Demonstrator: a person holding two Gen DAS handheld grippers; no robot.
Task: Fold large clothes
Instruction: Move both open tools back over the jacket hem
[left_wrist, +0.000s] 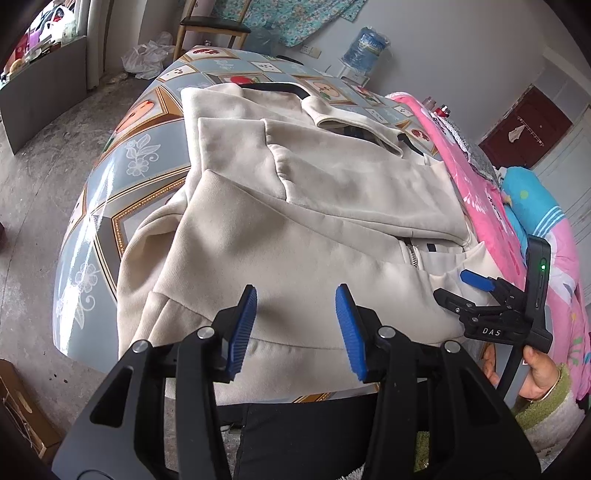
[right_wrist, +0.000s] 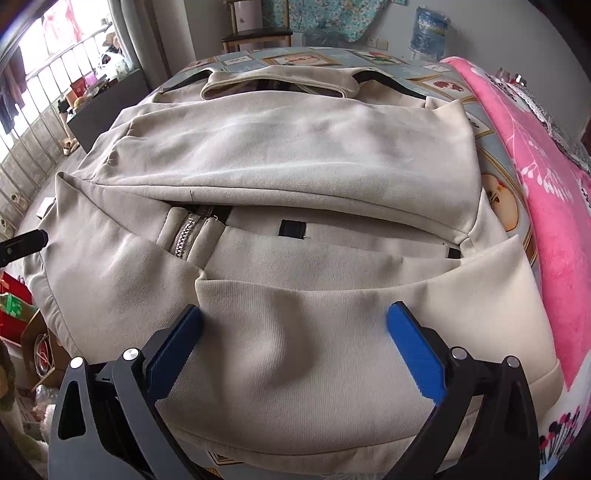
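I see the cream fleece jacket (right_wrist: 295, 177) filling mid-frame, sleeves folded across its chest, metal zipper (right_wrist: 186, 236) exposed left of centre, lying on the glossy patterned table (left_wrist: 110, 192). My right gripper (right_wrist: 295, 350) stands wide, ribbed blue pads (right_wrist: 413, 350) over the soft hem, nothing pinched. My left gripper (left_wrist: 295, 328) stands half-spread, gripping nothing.

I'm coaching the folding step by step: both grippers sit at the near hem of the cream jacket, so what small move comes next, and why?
Probably close both on the hem. The left gripper and right gripper stand open over the near edge of the cream jacket, whose sleeves already lie folded across it, so gripping the hem would let it be folded towards the collar.
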